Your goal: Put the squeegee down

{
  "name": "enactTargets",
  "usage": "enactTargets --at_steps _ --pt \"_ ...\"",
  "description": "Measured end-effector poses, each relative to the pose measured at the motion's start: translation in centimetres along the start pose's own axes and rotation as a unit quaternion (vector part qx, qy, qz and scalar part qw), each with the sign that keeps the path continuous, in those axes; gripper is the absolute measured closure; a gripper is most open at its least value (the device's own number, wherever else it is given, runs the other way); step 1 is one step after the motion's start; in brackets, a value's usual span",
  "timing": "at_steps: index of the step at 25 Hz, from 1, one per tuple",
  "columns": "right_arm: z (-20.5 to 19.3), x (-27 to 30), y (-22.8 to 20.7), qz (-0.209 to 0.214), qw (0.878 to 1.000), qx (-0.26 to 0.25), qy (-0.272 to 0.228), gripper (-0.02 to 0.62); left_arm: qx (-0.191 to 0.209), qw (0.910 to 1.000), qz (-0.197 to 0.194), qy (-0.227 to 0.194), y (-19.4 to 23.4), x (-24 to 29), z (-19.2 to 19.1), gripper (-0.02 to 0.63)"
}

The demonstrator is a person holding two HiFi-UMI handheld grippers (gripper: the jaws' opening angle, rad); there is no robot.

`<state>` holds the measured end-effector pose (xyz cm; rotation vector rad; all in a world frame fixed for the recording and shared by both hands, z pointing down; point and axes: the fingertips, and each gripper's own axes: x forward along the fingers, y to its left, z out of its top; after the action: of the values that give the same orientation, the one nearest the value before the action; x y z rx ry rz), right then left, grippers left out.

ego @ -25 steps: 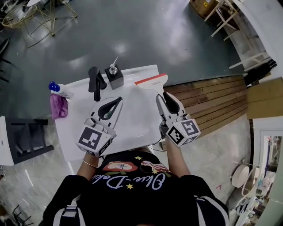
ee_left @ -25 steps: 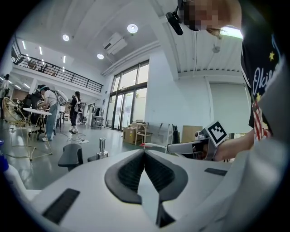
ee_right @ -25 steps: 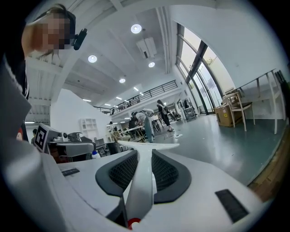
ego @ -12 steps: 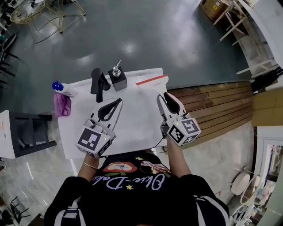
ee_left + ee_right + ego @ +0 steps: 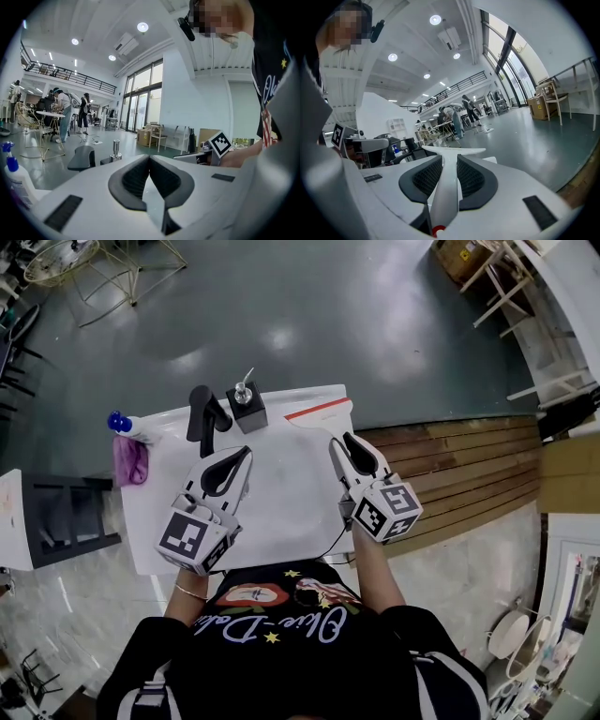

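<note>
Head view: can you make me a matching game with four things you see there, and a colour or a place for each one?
Things:
1. squeegee
2. spray bottle
3. cloth
4. soap dispenser

Clues:
A. purple
B. black, with a silver pump on top
C. clamped in the right tool
D. has a blue top

Pairs: 1-C, 2-D, 3-A, 4-B
</note>
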<state>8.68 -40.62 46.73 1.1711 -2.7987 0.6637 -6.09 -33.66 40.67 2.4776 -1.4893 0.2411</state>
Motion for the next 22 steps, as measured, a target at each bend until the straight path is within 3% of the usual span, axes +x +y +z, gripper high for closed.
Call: enactTargets --at_steps 22 --pt "-1.9 2.0 -1.9 0.006 0.999 -0.015 0.039 0.477 -0.021 0.9995 0.022 0.001 0.4 -0.3 -0.1 0.612"
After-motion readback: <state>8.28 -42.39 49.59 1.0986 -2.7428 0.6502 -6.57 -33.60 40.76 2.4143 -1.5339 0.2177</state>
